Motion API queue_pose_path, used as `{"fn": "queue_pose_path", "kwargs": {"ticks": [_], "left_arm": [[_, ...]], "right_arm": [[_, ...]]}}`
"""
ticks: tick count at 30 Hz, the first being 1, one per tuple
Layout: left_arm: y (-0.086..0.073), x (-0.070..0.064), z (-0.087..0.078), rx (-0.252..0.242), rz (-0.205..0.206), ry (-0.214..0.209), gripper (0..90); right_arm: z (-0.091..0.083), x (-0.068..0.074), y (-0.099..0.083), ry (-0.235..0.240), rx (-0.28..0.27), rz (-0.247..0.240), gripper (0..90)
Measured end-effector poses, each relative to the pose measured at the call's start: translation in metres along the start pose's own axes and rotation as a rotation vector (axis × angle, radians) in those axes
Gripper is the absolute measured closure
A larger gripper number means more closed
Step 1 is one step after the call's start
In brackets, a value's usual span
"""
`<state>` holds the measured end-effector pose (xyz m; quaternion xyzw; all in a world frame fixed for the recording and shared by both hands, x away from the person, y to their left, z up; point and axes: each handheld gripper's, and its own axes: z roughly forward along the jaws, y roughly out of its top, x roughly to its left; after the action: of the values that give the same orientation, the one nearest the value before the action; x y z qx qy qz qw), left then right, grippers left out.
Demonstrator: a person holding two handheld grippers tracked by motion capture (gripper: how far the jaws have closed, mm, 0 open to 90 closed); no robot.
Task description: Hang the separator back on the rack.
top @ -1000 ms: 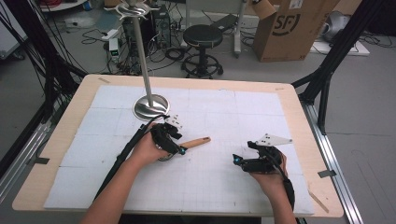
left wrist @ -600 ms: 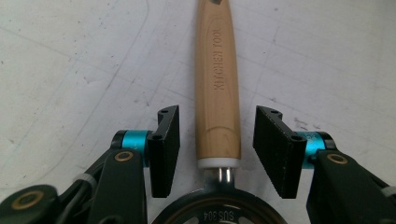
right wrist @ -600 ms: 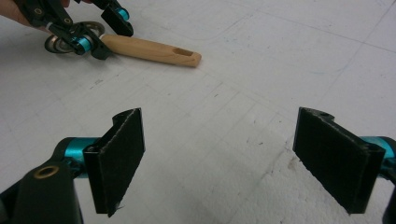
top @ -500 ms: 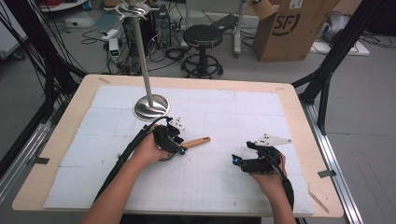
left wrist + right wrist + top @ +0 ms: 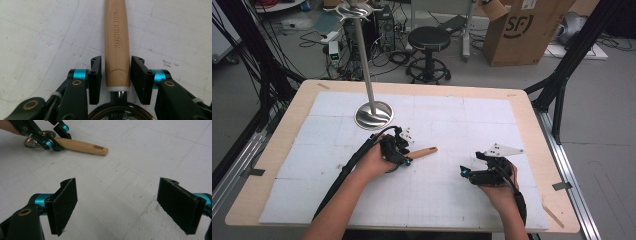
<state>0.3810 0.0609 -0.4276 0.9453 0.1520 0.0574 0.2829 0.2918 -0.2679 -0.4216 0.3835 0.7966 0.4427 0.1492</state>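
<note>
A kitchen tool with a wooden handle (image 5: 424,151) and a round metal head lies on the white gridded mat. In the left gripper view the handle (image 5: 117,50), stamped KITCHEN TOOL, runs straight up between the jaws. My left gripper (image 5: 116,60) straddles the handle's base near the metal head, open, with a thin gap at each pad. In the high view the left gripper (image 5: 403,154) is at the mat's middle. My right gripper (image 5: 464,172) rests to the right, open wide, with bare mat between its pads (image 5: 63,205). From the right gripper view, the left gripper (image 5: 56,136) and the handle (image 5: 82,147) lie far off at the upper left.
A tall metal stand with a round base (image 5: 373,114) rises at the mat's back left. The wooden table edge (image 5: 532,130) frames the mat. Beyond the table stand a black stool (image 5: 428,40) and a cardboard box (image 5: 524,30).
</note>
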Motion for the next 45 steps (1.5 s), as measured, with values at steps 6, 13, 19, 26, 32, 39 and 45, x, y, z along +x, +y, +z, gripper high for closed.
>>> {"fn": "queue_pose_path", "kwargs": {"ticks": [6,13,19,26,32,39,45], "left_arm": [[0.004,-0.003,0.0,0.032,-0.002,0.011,67.8],[0.005,-0.003,0.0,0.038,-0.037,0.012,68.5],[0.005,-0.002,0.0,0.041,-0.055,0.006,68.9],[0.001,0.002,-0.003,0.01,-0.089,-0.025,70.1],[0.0,0.002,-0.005,0.023,-0.08,-0.019,70.6],[0.001,0.003,-0.013,-0.014,-0.083,-0.028,70.6],[0.0,0.005,-0.028,-0.088,-0.095,-0.048,71.1]], "right_arm": [[0.0,0.0,0.0,-0.001,-0.003,-0.001,16.0],[0.0,0.001,-0.001,0.001,0.002,0.004,16.0],[-0.002,0.0,-0.003,0.0,0.001,0.006,16.0],[-0.002,-0.001,-0.003,-0.001,0.001,0.005,16.0],[-0.001,-0.001,-0.003,-0.001,0.006,0.005,16.0],[-0.001,-0.001,-0.003,0.001,0.005,0.004,16.0],[0.001,0.0,-0.004,0.003,0.008,0.001,16.0]]}}
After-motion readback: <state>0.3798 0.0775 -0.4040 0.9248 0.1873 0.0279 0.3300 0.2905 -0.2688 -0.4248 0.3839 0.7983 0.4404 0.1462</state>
